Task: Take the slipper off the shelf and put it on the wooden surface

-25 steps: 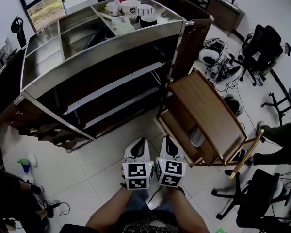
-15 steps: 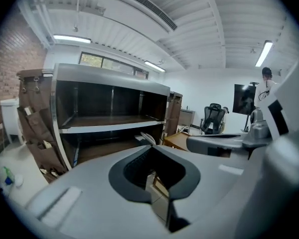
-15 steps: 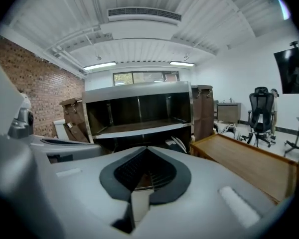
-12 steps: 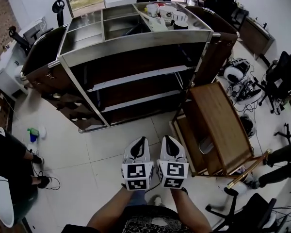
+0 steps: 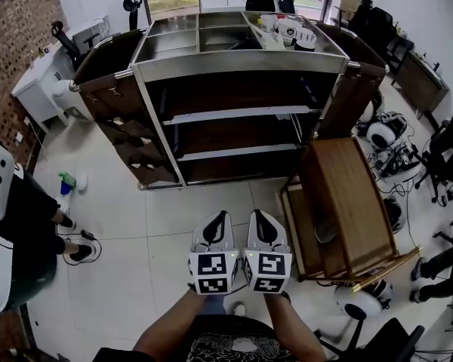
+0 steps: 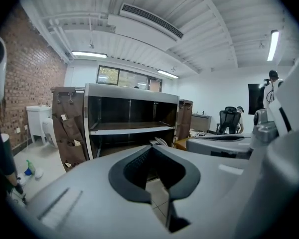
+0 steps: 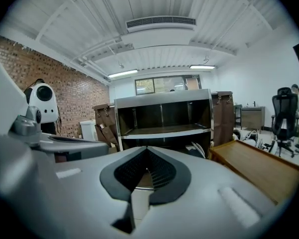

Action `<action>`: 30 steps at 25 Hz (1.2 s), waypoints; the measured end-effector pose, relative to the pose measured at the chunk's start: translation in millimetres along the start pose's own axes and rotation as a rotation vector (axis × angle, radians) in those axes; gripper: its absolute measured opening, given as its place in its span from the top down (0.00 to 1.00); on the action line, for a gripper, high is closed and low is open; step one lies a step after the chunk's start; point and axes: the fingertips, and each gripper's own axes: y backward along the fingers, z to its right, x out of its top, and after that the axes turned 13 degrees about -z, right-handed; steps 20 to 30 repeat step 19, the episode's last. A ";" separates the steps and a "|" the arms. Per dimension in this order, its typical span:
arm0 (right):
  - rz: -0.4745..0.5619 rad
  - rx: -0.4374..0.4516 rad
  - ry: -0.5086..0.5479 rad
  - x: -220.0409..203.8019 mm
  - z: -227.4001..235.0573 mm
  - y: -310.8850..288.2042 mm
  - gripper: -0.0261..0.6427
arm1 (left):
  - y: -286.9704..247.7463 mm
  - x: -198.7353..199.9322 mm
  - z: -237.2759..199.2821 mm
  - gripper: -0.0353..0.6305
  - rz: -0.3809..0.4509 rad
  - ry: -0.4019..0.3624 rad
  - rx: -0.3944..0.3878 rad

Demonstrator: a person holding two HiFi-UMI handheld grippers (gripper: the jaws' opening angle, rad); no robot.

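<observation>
Here, left gripper [image 5: 217, 222] and right gripper [image 5: 261, 220] side by side, both clenched, empty.

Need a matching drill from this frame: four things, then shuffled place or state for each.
Things:
1. cups
2. green bottle
3. wooden table
4. right gripper

Place or state:
A. on the floor, left of the steel cart
B. shut, nothing between the jaws
C. on top of the cart, at its right end
D. just right of the cart

Pairs: 1-C, 2-A, 3-D, 4-B
</observation>
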 end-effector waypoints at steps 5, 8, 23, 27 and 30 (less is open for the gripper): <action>0.023 0.025 0.015 -6.3 -7.9 18.8 0.96 | 22.3 -9.9 5.3 0.94 0.017 0.004 0.030; 0.025 0.037 0.020 -11.3 -10.5 28.6 0.96 | 33.3 -15.0 10.1 0.94 0.025 0.006 0.041; 0.047 0.060 0.038 -15.6 -15.1 50.3 0.96 | 53.3 -24.8 22.8 0.94 0.033 0.006 0.058; 0.047 0.060 0.038 -15.6 -15.1 50.3 0.96 | 53.3 -24.8 22.8 0.94 0.033 0.006 0.058; 0.047 0.060 0.038 -15.6 -15.1 50.3 0.96 | 53.3 -24.8 22.8 0.94 0.033 0.006 0.058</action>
